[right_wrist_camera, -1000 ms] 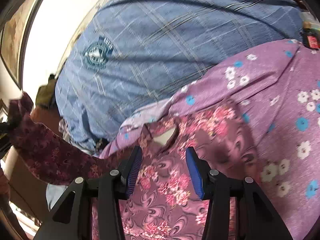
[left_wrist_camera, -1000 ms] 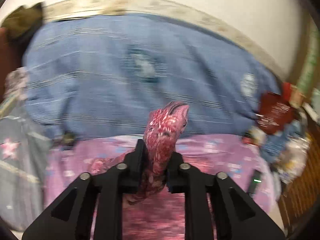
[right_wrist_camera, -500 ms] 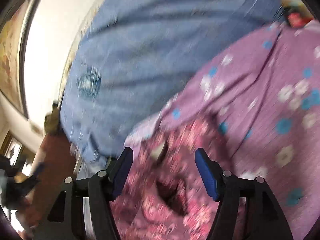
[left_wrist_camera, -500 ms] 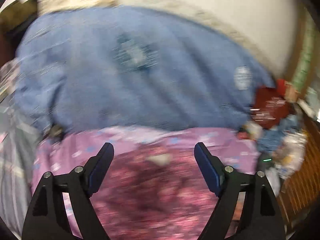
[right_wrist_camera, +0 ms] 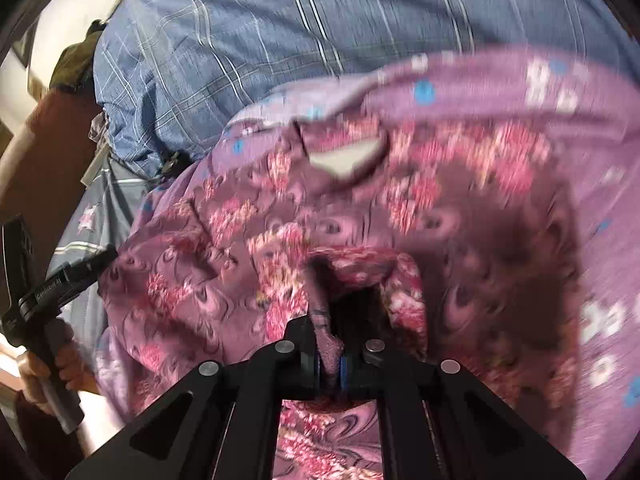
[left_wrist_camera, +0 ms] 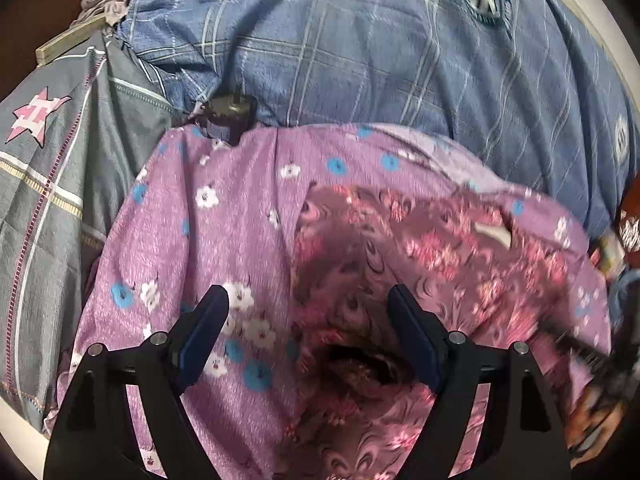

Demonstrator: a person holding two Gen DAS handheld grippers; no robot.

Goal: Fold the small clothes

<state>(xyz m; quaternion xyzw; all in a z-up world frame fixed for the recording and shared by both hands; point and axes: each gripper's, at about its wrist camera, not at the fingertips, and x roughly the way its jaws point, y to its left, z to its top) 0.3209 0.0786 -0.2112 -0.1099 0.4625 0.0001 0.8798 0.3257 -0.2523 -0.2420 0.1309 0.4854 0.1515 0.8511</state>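
**Right gripper pinched on floral top, left gripper spread above it**

Left wrist view: left gripper stood spread wide, nothing between its blue pads. Under it lay the small maroon garment with pink flower print, on a purple sheet with white and blue flowers. Behind that, a blue plaid blanket; to the left, a grey quilted cover with a pink star.

Right wrist view: right gripper was pressed together on a bunched fold of the garment, at the near edge of the cloth. Picture blurred. At far left, a hand gripped the other gripper's black handle.
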